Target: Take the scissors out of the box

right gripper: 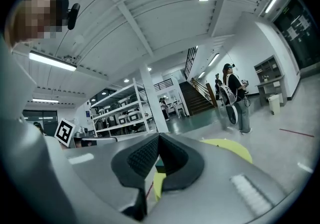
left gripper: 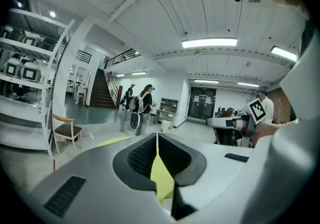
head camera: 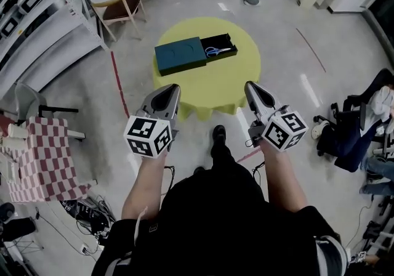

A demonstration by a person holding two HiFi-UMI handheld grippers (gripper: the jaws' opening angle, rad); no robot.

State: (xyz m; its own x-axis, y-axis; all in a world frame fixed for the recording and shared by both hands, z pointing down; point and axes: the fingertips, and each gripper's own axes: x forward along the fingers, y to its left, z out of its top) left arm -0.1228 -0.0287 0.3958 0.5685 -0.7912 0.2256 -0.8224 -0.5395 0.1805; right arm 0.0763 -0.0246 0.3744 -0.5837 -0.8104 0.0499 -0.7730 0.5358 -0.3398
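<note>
One pair of blue-handled scissors (head camera: 217,52) lies in the teal box's (head camera: 180,56) open end, near the table's (head camera: 209,87) far edge. The left gripper (head camera: 173,89) and right gripper (head camera: 249,86) hover level before its near edge, jaws together and empty.

- No words, numbers or brand names can be read in any view.
- The cube (head camera: 149,136) of the left gripper (head camera: 171,90) bears black-and-white square markers: patterns only, no letters.
- The cube (head camera: 284,130) of the right gripper (head camera: 251,89) bears markers of the same kind; the left gripper view shows one marker (left gripper: 256,109), equally wordless.
</note>
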